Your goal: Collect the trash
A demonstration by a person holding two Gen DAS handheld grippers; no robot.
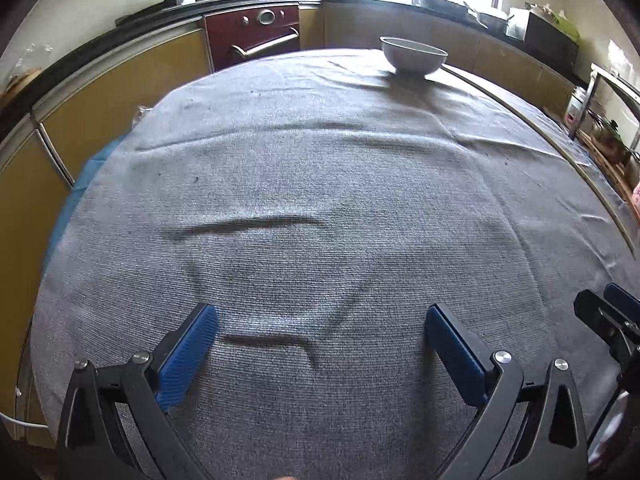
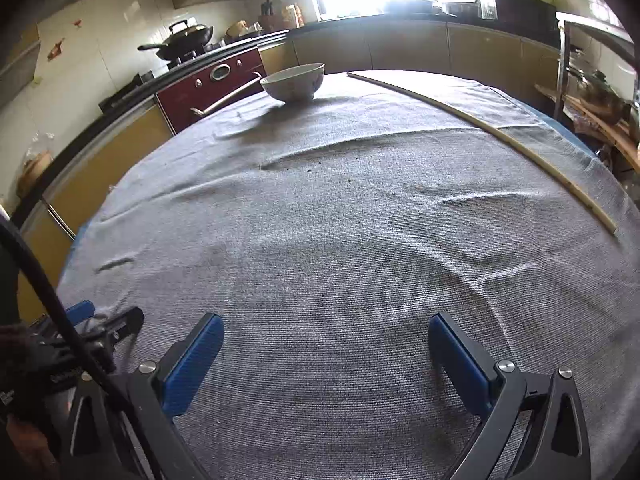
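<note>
Both hand-held grippers, left [image 1: 320,344] and right [image 2: 326,350], hovered spread and empty, probably ready for trash; the bowl [image 1: 413,55] sat far ahead.

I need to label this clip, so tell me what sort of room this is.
A home kitchen, most likely: a wok sits on a stove above a red oven, cabinets run under a counter, and a bowl stands on a cloth-covered table.
</note>
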